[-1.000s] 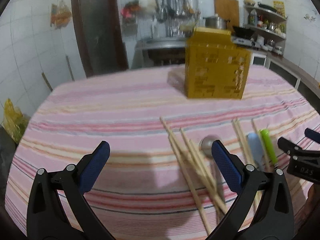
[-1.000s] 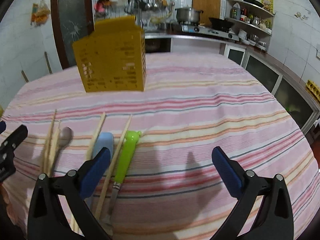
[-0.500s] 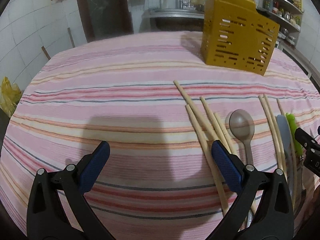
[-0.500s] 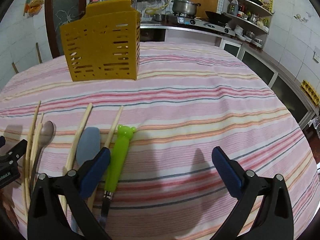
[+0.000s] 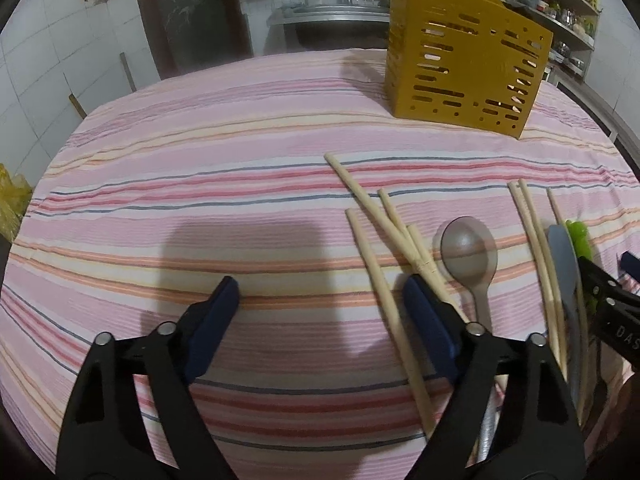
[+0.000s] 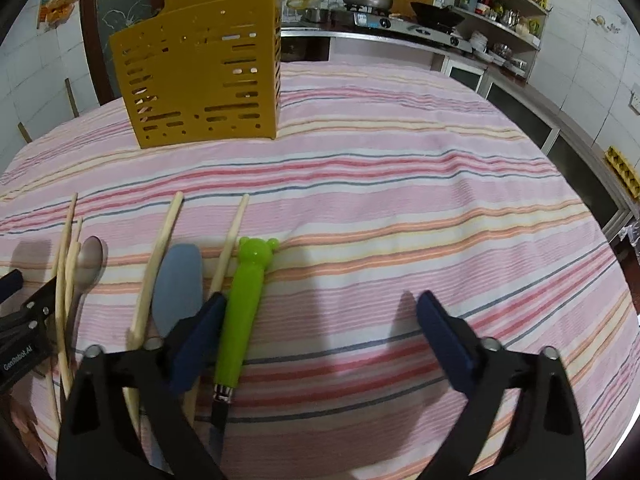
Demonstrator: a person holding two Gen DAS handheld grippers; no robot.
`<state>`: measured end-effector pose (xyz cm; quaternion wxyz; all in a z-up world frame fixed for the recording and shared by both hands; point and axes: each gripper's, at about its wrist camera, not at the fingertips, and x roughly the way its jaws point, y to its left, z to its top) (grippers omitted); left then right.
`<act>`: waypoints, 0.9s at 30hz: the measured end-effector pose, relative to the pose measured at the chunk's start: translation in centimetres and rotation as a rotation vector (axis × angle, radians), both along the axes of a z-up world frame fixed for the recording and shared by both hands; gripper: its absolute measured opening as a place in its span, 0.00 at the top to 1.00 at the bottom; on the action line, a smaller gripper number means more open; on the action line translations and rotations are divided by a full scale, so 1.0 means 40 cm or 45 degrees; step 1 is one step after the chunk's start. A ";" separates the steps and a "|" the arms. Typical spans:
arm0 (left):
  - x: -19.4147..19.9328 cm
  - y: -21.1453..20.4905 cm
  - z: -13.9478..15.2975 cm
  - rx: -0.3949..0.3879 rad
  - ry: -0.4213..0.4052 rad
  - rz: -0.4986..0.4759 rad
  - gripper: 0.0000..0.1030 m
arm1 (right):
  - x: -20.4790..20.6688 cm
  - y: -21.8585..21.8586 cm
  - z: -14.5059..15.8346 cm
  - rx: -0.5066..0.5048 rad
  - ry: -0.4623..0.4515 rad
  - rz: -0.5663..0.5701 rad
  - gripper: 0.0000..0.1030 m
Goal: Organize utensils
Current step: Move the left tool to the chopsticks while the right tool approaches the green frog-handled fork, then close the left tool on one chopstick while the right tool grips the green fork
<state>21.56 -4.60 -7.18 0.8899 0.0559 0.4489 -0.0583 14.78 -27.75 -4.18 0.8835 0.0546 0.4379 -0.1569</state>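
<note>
Both grippers tilt down over the striped tabletop (image 5: 240,160), left gripper (image 5: 320,304) and right gripper (image 6: 320,316) fingers released but just narrowing around nothing, chopsticks (image 5: 376,220), spoon (image 5: 470,252) and green-handled knife (image 6: 240,312) lying before the yellow holder (image 6: 200,68).

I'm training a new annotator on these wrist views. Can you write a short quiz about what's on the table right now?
1. True or false: the yellow slotted plastic utensil holder already holds chopsticks.
2. Which lies directly beside the green bear-topped knife handle? A) the grey metal spoon B) a pale wooden chopstick C) a fork
3. Fill in: the left gripper and right gripper each grip ____.

Key: 1 false, as far as the views show; 2 B; 3 nothing, both jaws stand open over the striped pink tablecloth.
</note>
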 end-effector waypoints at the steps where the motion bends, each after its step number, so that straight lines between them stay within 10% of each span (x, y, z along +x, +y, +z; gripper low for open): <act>1: 0.001 -0.001 0.000 0.002 0.002 0.003 0.23 | -0.003 0.002 0.002 0.011 -0.002 0.001 0.22; 11: 0.030 -0.011 0.002 -0.050 0.050 0.043 0.42 | 0.016 0.032 0.013 0.040 0.002 0.018 0.58; 27: 0.088 -0.041 0.003 -0.015 0.081 0.039 0.76 | 0.077 0.027 0.024 0.061 0.045 -0.006 0.80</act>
